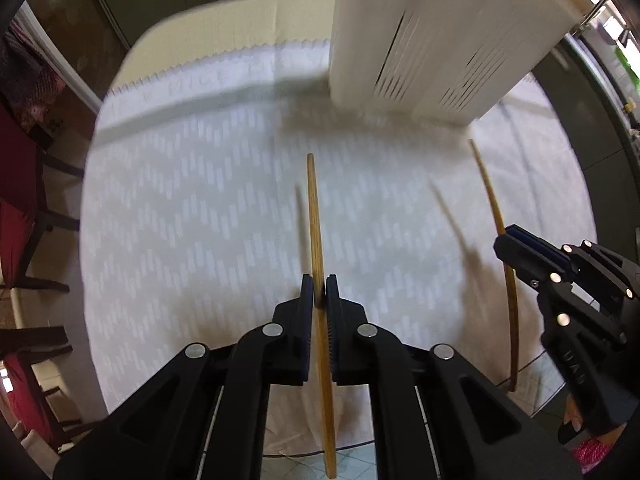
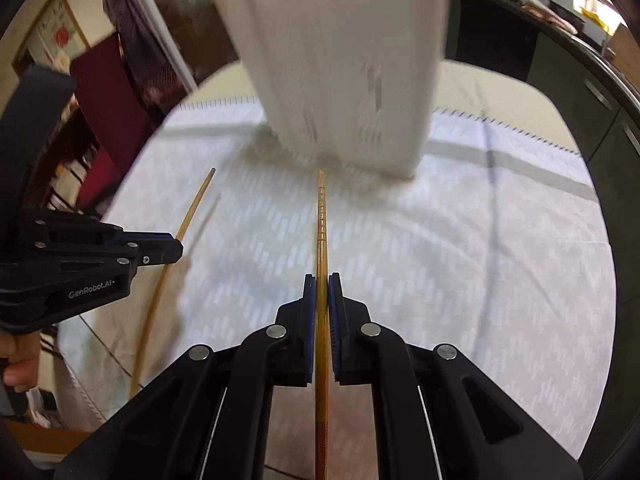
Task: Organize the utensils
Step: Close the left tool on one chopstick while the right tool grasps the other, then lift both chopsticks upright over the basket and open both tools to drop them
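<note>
- Left wrist view: my left gripper (image 1: 320, 290) is clamped narrow on a chopstick (image 1: 316, 216), which runs up the middle of the frame from the bottom edge, its tip pointing toward the holder (image 1: 436, 40).
- The holder, a white slotted box, stands on the table (image 1: 192, 184) at upper right; the chopstick tip is short of it and below its rim, so nothing is in yet as far as I can see.
- At right, my right gripper (image 1: 516, 248) pinches a second chopstick (image 1: 490, 192), which leans toward the holder's base.
- A white patterned cloth covers the table; chairs with red seats sit at the left edge, cabinets across the top.
- Right wrist view: my right gripper (image 2: 322, 292) is closed tight on its chopstick (image 2: 321, 224), centred in the frame, its ringed tip just in front of the holder's (image 2: 340, 60) foot.
- At left, the left gripper (image 2: 172, 250) carries the other chopstick (image 2: 196, 204), tilted the same way.
- My read: both sticks are picked up and carried close, but neither is stowed; each must be lifted above the rim and dropped in.
- The holder's near wall is the obstacle: the tips aim at its side, not its opening, which neither view shows.
- With both sticks close together, I judge they could cross at the opening.
</note>
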The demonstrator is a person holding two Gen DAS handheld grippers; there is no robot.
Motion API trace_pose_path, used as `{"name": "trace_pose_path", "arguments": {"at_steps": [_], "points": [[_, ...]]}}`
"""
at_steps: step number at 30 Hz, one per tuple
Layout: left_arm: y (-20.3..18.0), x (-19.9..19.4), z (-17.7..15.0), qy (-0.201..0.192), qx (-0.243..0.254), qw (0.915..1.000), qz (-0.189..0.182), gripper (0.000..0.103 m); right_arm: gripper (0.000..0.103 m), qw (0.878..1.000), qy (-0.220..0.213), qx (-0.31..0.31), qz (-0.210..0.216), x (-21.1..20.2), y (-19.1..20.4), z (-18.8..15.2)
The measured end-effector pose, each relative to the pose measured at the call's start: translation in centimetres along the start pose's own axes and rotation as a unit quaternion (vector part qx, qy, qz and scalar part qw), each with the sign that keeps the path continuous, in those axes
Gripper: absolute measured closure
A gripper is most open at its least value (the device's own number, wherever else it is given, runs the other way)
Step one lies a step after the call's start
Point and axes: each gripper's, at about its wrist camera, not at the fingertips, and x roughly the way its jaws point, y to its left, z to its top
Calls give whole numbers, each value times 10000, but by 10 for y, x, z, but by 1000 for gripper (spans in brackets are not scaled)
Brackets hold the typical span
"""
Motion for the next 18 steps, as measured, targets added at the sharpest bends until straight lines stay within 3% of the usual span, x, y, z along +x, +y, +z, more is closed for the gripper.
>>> {"name": "trace_pose_path", "arguments": {"at_steps": [9,13,18], "points": [[-3,-73,-8,-1062,144,9941,-188,97,96,9939,-1081,168,102,-78,-16,-10],[-7,-98,-14,-1511,188,9881,-205,97,96,9901,-1392,181,82,-95,-9,-14],[-11,-110,-20,-1783,242,9834,-249,97,96,9876,-1563,162,-7,-107,-7,-22]]}}
